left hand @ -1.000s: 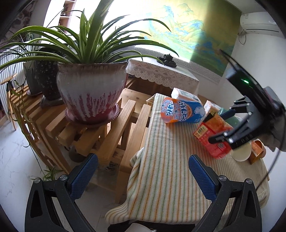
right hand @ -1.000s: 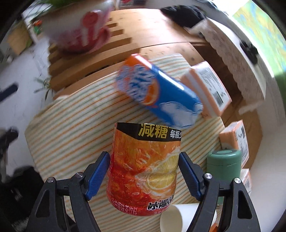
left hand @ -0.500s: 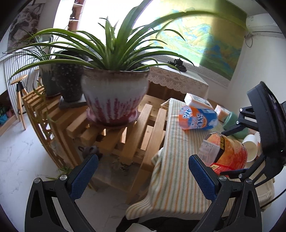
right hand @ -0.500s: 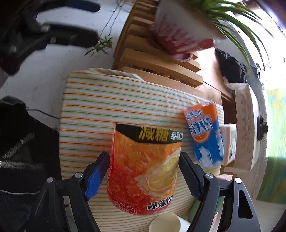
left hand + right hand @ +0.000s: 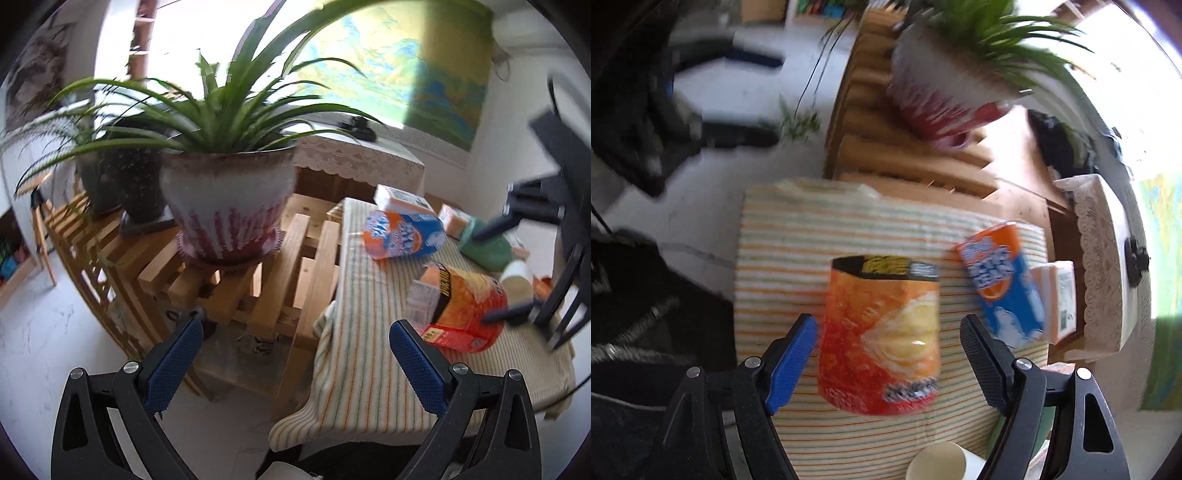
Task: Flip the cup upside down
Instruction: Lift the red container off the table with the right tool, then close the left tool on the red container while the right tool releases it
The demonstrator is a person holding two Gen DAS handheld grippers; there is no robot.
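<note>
Right gripper (image 5: 888, 343) sits open around the orange cup (image 5: 882, 332) on the striped tabletop (image 5: 798, 236) (gaps both sides), left gripper (image 5: 295, 343) open off the table's edge.

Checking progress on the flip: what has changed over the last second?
The right hand-held gripper rolled, tipping the orange cup onto its side above the striped cloth. A gap now shows beside one pad, so the grip is uncertain. The left hand-held gripper swung toward the potted plant, still open and empty. The blue carton and paper cup stayed put.
</note>
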